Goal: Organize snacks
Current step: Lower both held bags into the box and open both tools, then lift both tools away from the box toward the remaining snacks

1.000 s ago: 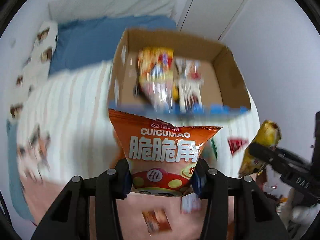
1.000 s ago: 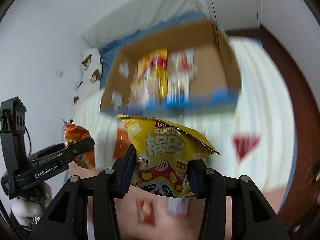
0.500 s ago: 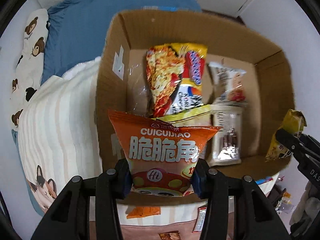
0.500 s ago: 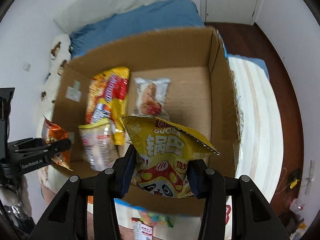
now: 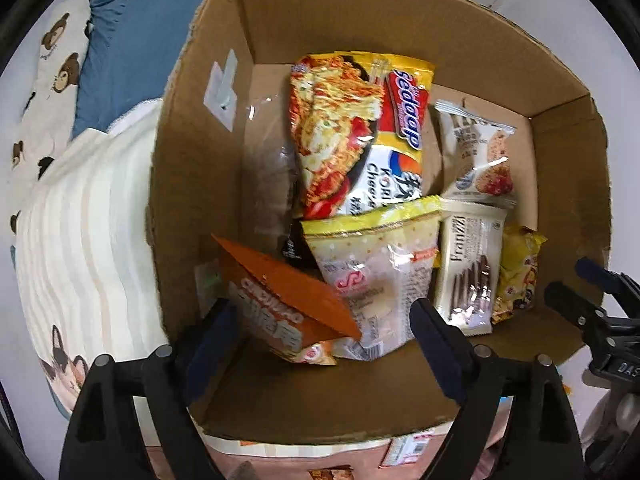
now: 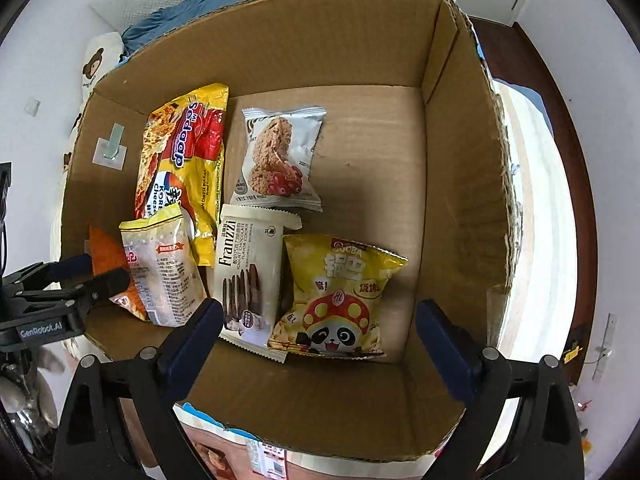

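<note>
Two tongs of mine hang over the brown cardboard box (image 6: 460, 168), jaws opening, nothing gripped. My left gripper (image 5: 320, 320) has the orange crisp packet (image 5: 280, 304) tilted below it, seemingly dropping; my right gripper (image 6: 318, 328) has the yellow panda-print snack bag (image 6: 340, 300) flat on the floor beneath.

Bright, even daylight; glare is seen on shiny wrappers, orange bag (image 5: 280, 300) blurred, edges bent by fisheye.
</note>
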`<state>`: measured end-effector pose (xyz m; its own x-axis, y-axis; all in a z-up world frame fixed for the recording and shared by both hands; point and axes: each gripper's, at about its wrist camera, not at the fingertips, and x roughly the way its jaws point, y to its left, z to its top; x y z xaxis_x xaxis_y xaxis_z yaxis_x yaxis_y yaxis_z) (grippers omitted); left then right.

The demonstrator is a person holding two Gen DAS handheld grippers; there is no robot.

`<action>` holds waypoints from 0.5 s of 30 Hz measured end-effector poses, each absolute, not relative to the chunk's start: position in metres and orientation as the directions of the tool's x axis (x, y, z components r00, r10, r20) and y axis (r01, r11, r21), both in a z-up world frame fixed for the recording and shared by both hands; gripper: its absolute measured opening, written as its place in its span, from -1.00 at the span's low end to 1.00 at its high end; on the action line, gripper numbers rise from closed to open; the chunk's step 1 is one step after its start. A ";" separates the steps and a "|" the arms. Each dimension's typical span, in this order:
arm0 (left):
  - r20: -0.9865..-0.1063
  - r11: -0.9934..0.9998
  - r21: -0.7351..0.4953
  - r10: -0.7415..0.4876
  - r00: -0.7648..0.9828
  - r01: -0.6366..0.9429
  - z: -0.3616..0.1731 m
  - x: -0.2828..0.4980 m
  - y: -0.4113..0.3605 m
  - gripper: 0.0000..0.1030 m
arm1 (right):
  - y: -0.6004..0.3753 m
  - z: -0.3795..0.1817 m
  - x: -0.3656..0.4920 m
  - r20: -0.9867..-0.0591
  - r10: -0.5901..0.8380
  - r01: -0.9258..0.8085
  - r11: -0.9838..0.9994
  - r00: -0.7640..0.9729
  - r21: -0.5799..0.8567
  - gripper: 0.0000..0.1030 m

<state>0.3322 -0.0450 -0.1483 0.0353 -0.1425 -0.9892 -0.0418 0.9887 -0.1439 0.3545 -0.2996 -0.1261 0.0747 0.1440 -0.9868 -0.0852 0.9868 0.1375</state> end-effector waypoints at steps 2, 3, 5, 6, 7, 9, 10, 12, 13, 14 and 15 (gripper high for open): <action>-0.988 0.989 -0.144 -0.142 0.058 -0.042 -0.142 0.330 -0.045 0.72 | -0.300 -0.124 0.353 -0.986 0.147 -0.082 0.987 0.080 0.140 0.91; -0.988 0.989 -0.141 -0.138 0.068 -0.042 -0.139 0.331 -0.047 0.72 | -0.301 -0.122 0.352 -0.985 0.149 -0.078 0.987 0.085 0.143 0.91; -0.986 0.989 -0.140 -0.135 0.099 -0.042 -0.130 0.331 -0.049 0.72 | -0.300 -0.118 0.348 -0.984 0.153 -0.078 0.986 0.096 0.146 0.91; -0.983 0.988 -0.144 -0.138 0.119 -0.046 -0.126 0.330 -0.049 0.72 | -0.300 -0.117 0.346 -0.983 0.151 -0.081 0.986 0.101 0.143 0.91; -0.980 0.987 -0.152 -0.145 0.137 -0.045 -0.121 0.328 -0.049 0.72 | -0.299 -0.114 0.344 -0.983 0.147 -0.083 0.987 0.112 0.138 0.91; -0.974 0.987 -0.158 -0.149 0.170 -0.042 -0.113 0.323 -0.050 0.72 | -0.299 -0.108 0.338 -0.980 0.150 -0.085 0.987 0.132 0.140 0.92; -0.971 0.987 -0.153 -0.142 0.194 -0.040 -0.108 0.320 -0.051 0.72 | -0.298 -0.104 0.335 -0.978 0.149 -0.083 0.987 0.149 0.138 0.92; -0.964 0.990 -0.139 -0.126 0.234 -0.037 -0.098 0.311 -0.053 0.72 | -0.297 -0.094 0.326 -0.972 0.134 -0.089 0.989 0.191 0.119 0.91; -0.958 0.990 -0.137 -0.124 0.259 -0.034 -0.089 0.304 -0.051 0.72 | -0.298 -0.089 0.322 -0.969 0.127 -0.090 0.990 0.211 0.110 0.91; -0.951 0.991 -0.131 -0.117 0.285 -0.031 -0.083 0.297 -0.053 0.72 | -0.298 -0.084 0.317 -0.965 0.123 -0.091 0.990 0.232 0.104 0.91; -0.947 0.992 -0.123 -0.109 0.302 -0.030 -0.080 0.293 -0.053 0.72 | -0.298 -0.079 0.311 -0.960 0.120 -0.089 0.991 0.252 0.101 0.91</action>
